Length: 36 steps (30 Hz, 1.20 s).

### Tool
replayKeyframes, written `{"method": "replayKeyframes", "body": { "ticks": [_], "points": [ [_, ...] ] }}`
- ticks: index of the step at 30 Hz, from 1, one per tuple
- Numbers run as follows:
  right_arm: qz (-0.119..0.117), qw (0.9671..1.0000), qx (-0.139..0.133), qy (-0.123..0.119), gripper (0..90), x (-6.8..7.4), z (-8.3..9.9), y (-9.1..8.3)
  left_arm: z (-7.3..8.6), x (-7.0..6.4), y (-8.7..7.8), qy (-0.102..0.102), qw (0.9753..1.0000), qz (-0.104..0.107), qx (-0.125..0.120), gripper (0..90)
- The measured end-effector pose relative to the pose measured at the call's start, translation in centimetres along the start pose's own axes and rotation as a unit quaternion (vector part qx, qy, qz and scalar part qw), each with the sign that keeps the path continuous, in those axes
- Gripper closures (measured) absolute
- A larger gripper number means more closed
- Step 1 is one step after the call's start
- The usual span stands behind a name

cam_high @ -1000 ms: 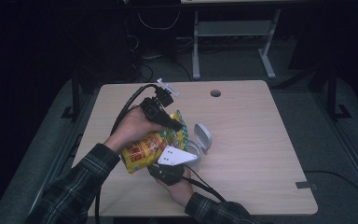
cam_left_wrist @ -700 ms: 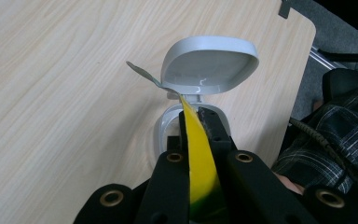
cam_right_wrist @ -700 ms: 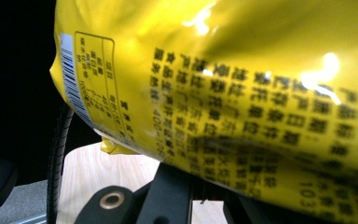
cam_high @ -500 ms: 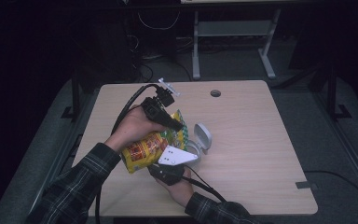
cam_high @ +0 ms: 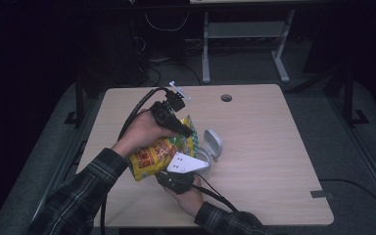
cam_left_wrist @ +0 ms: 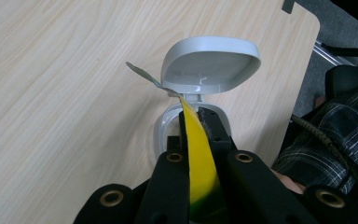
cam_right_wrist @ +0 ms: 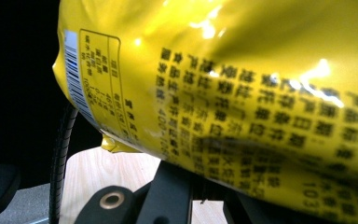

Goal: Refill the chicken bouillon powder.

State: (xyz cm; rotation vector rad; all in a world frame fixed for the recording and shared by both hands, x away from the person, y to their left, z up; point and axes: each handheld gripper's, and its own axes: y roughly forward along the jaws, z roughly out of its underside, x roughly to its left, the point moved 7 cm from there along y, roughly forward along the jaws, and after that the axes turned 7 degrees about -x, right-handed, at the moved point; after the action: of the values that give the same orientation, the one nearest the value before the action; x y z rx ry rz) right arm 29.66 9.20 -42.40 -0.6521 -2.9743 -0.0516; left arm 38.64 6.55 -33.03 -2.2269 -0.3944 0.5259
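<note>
A yellow snack bag [cam_high: 156, 154] is held above the wooden table [cam_high: 274, 147], left of centre in the high view, with both grippers on it. Just right of the bag a small grey container [cam_high: 210, 147] is seen on the tabletop, its hinged lid [cam_high: 214, 142] raised. In the left gripper view the lid [cam_left_wrist: 209, 65] stands open at upper centre and the rim of the container [cam_left_wrist: 165, 126] lies below it; what is inside is hidden by the jaws and the bag edge.

The left gripper [cam_high: 188, 131] is pointed down and to the right from the upper centre-left of the high view, the left hand [cam_high: 139, 134] wrapped round its body. In its own view the jaws are closed together on the bag's thin yellow edge [cam_left_wrist: 198, 158], which runs up between them towards the lid.

The right gripper [cam_high: 176, 178] is held low at the bottom centre of the high view, under the bag, its grey plate on top and the right hand [cam_high: 191, 198] beneath it. In its own view the bag's printed back [cam_right_wrist: 242, 93] is pressed close over the jaws; whether they are clamped on it cannot be told.
</note>
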Motion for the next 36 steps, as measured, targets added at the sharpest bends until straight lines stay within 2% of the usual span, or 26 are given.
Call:
{"method": "replayKeyframes", "body": {
  "ticks": [24, 36],
  "points": [
    [-0.003, 0.9999, -0.013, -0.001, 89.9, -0.12, -0.55, -0.29, -0.7, -0.39, 0.34, 0.003, 0.9997, -0.005, 0.023, 89.9],
    [-0.005, 0.9999, -0.014, 0.0, 89.9, -0.06, -0.56, -0.29, -0.68, -0.46, 0.4, 0.002, 0.9997, -0.005, 0.023, 89.9]
  ]
}}
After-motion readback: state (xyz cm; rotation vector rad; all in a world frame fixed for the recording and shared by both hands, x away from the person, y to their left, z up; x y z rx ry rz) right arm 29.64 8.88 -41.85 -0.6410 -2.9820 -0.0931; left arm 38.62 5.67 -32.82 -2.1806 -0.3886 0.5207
